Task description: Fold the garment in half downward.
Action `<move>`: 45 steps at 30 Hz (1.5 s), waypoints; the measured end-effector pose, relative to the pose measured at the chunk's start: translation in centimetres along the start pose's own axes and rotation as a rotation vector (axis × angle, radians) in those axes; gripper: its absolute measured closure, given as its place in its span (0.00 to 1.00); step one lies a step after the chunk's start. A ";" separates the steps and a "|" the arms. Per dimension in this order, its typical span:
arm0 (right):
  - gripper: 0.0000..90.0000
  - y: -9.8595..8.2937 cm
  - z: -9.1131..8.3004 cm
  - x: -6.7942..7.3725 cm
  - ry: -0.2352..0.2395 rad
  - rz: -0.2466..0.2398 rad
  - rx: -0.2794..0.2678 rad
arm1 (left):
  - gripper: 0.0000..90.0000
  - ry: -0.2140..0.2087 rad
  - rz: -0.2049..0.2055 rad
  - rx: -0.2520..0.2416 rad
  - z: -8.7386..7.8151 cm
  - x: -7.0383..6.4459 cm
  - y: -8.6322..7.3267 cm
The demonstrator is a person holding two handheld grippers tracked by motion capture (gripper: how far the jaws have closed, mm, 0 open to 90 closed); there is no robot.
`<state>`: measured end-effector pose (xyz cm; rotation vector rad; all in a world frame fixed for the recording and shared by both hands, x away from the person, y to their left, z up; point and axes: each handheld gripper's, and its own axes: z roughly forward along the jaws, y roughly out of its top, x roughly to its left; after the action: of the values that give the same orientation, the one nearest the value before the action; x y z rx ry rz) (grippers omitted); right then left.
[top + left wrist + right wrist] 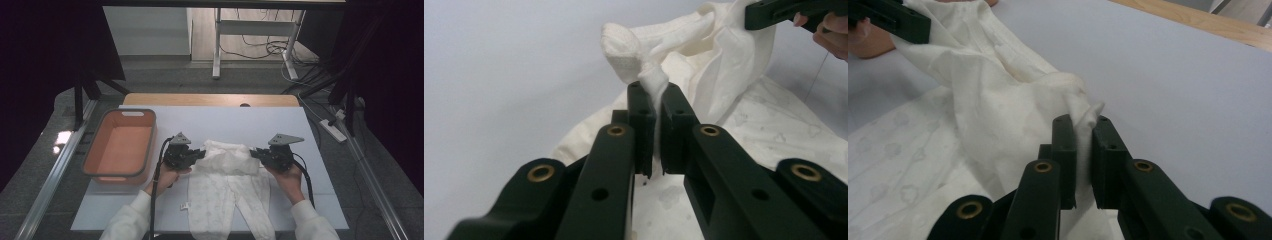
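White baby trousers (229, 192) lie flat on the bench (280, 125), just right of the orange basket (120, 146), legs toward the person. Left gripper (201, 152) pinches the waistband corner nearest the basket, fingers (642, 107) pressed on a fabric tuft. Right gripper (254, 152) pinches the corner farthest from the basket, waistband lifted between them.

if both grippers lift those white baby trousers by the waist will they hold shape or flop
Probably flop: the white trousers already bunch and fold where the left gripper and right gripper pinch the waist. They look thin and light, so the legs would likely dangle and drag over the table.
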<state>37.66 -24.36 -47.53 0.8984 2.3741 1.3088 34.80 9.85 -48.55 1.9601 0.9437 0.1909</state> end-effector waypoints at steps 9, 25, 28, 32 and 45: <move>0.91 -0.5 -0.7 0.5 0.014 0.002 -0.004 | 0.94 -0.002 0.016 0.001 -0.6 -0.8 -0.6; 0.91 -1.6 -1.4 1.5 0.031 -0.005 0.020 | 0.94 -0.009 0.035 0.013 -0.8 -1.6 -1.5; 0.91 -1.9 -1.6 1.7 0.035 -0.009 0.025 | 0.94 -0.011 0.036 0.018 -0.9 -1.7 -1.8; 0.91 -2.0 -1.7 1.9 0.035 -0.015 0.030 | 0.94 -0.012 0.038 0.024 -0.9 -1.9 -2.1; 0.91 -2.1 -1.9 1.8 0.023 -0.010 0.028 | 0.94 -0.014 0.041 0.032 -1.0 -2.1 -2.5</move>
<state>34.54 -25.26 -48.17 0.8835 2.4167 1.2917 31.57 9.77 -49.48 2.0086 0.9027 0.1865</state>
